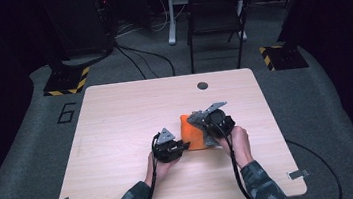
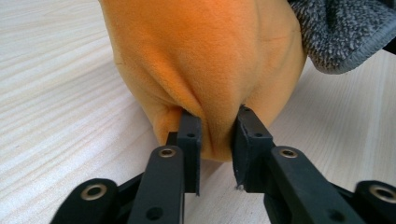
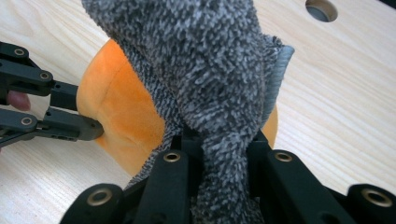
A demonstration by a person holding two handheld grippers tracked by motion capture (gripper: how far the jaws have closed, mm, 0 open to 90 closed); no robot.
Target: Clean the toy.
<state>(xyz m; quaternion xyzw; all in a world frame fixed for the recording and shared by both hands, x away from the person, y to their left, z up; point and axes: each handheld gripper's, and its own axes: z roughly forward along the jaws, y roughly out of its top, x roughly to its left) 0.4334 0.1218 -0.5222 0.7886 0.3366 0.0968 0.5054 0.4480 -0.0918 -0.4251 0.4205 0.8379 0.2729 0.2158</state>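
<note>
Room: dark floor is surrounding a pale wooden table [image 1: 118, 136]; a folding chair [image 1: 217, 9] is standing beyond it, its upper part fading into shadow.
Table: a round hole [image 1: 202, 85] is sitting near the far edge; the near edge is being cut off by the person's sleeves.
Orange cloth [image 1: 192, 132]: lying bunched on the table between the two grippers; in the high view its right side is being covered by the right gripper, and in the left gripper view [image 2: 201, 60] its top is running out of frame.
Grey cloth [image 3: 205, 79]: hanging over the orange cloth's right side; in the high view it is peeking out as a small patch under the right gripper [image 1: 211, 141], so its full shape is staying hidden.
Left gripper [image 2: 215, 140]: jaws are standing narrowly apart and pinching a fold at the orange cloth's near edge.
Right gripper [image 3: 219, 154]: jaws are squeezing a thick bunch of grey cloth; the pads are being buried in the pile, so the contact is hard to make out.
</note>
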